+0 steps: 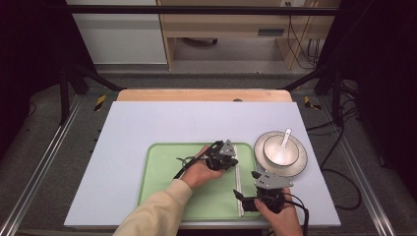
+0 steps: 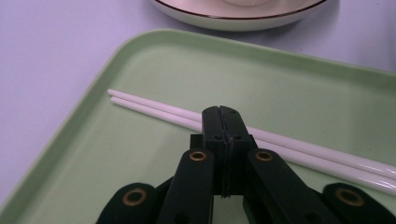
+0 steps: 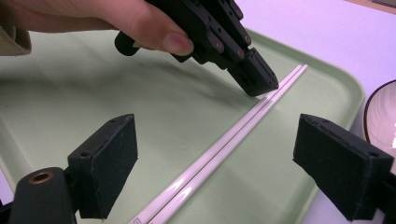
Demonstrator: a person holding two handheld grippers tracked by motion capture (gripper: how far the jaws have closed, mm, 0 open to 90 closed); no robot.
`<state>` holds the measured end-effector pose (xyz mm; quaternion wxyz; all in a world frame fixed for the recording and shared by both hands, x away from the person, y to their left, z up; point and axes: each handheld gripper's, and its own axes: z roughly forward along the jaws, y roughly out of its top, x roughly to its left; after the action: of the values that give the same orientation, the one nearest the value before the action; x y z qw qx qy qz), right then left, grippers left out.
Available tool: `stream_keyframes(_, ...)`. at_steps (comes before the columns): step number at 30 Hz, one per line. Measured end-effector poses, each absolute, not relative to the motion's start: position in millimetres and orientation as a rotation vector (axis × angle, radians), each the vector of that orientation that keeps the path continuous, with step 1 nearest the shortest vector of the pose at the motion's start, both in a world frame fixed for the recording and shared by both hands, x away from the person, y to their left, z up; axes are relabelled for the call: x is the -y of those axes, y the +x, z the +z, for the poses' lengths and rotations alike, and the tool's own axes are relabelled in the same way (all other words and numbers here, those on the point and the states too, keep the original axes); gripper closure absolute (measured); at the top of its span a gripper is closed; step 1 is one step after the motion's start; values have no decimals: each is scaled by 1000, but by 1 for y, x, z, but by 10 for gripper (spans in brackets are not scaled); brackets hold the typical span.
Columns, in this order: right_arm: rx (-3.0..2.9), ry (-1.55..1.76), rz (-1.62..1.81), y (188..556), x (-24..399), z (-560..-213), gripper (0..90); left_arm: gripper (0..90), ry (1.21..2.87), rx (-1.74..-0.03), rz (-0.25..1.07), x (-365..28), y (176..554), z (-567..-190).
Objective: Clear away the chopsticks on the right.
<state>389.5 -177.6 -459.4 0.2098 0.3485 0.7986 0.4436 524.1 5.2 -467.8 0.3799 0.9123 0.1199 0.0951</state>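
The white chopsticks (image 3: 219,149) lie side by side along the green tray's (image 1: 162,182) right edge; thin, stiff and slick, they will likely roll. The left hand-held gripper (image 2: 224,122), jaws shut, rests its tip at them, while the right hand-held gripper (image 3: 224,163) straddles them wide open; gripping both together mid-length seems best.

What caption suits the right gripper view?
Open right gripper straddles white chopsticks on green tray; shut left gripper nearby.

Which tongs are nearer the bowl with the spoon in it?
Left. The left tongs, shut, sit at the chopsticks on the tray's far part, just beside the bowl. The right tongs, open, are at the chopsticks' near end, farther away.
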Motion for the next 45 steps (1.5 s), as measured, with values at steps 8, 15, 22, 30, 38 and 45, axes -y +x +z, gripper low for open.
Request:
stream_keyframes(8, -2204, 964, 1259, 390, 178, -458, 103, 848, 2220, -350, 257, -24, 517, -456)
stream_keyframes(15, -2179, 957, 1271, 390, 178, -455, 81, 588, 2132, -375, 315, -58, 501, -441)
stream_keyframes(22, -2148, 939, 1296, 394, 179, -453, 72, 386, 2079, -434, 389, -99, 488, -436)
stream_keyframes(30, -2131, 938, 1303, 401, 181, -451, 67, 199, 1992, -511, 456, -149, 473, -434)
stream_keyframes(38, -2084, 936, 1333, 408, 184, -448, 68, 121, 1914, -547, 510, -189, 458, -432)
stream_keyframes(45, -2066, 911, 1347, 410, 184, -444, 59, 89, 1865, -569, 530, -211, 449, -430)
